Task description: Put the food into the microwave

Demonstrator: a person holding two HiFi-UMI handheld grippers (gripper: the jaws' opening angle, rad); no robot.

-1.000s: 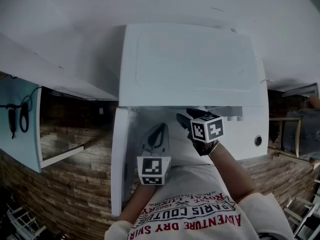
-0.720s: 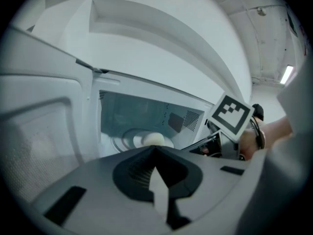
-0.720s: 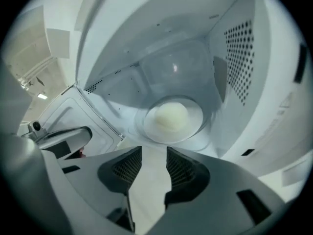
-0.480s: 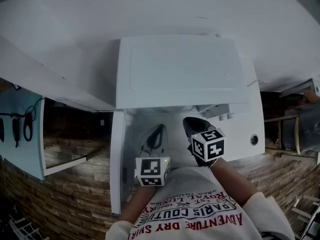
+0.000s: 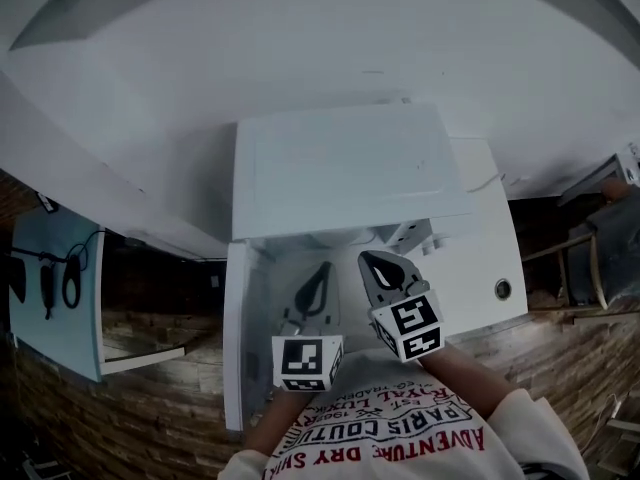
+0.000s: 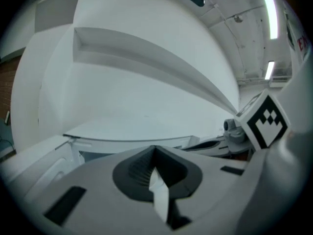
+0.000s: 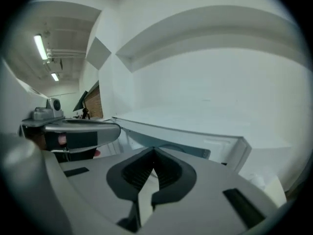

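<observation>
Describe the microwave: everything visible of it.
The microwave is a white, boxy appliance with a flat top, set against a white wall. Its door is swung open to the left, seen edge-on. A white front panel on the right carries a round control. The left gripper and right gripper largely hide the cavity; no food shows.

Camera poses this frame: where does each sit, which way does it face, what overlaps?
Head view: on the person's head, facing steeply down at the open microwave; shows left gripper, right gripper, shirt.
Left gripper view: on the left gripper, looking along its shut jaws over the microwave; right gripper at right.
Right gripper view: on the right gripper, looking along its shut jaws at the microwave; left gripper at left.
Shared: all see the microwave; each gripper view catches the other gripper.
</observation>
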